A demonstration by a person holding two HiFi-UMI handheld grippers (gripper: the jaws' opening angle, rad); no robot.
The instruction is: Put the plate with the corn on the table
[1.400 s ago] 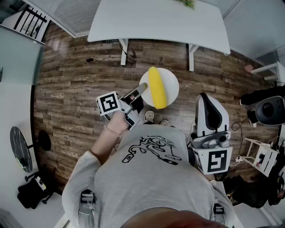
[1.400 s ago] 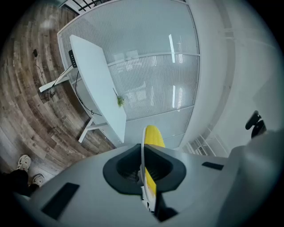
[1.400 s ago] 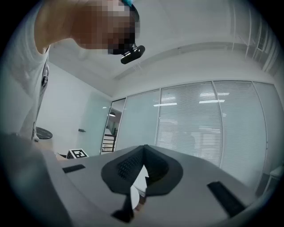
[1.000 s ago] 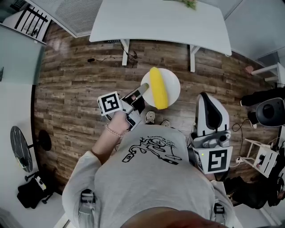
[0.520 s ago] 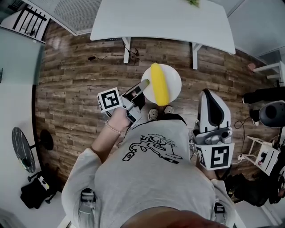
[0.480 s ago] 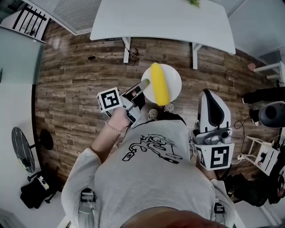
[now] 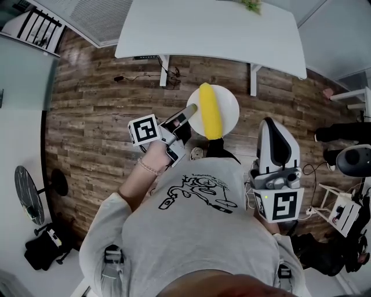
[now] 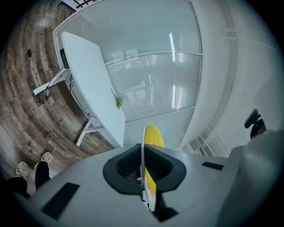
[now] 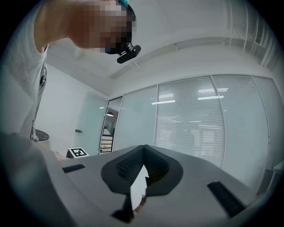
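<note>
A white plate [image 7: 228, 104] carries a yellow corn cob [image 7: 210, 110] and hangs in the air over the wooden floor, just short of the white table [image 7: 208, 29]. My left gripper [image 7: 190, 110] is shut on the plate's left rim. In the left gripper view the plate [image 8: 143, 148] shows edge-on between the jaws, with the corn [image 8: 153, 135] behind it and the table [image 8: 88, 80] ahead to the left. My right gripper [image 7: 271, 124] points upward at my right side. Its jaws meet at the tip, and the right gripper [image 9: 143, 150] holds nothing.
A small green sprig [image 7: 250, 4] lies at the table's far edge. A cable [image 7: 122, 77] runs along the floor near the table's left legs. The person's shoe [image 7: 197, 154] is below the plate. A round black stand [image 7: 26, 194] is at the left, and chairs and gear [image 7: 348, 156] are at the right.
The person has stepped toward the table. The plate with the corn, still held by the left gripper, now sits closer to the table's near edge. The right gripper stays upright.
</note>
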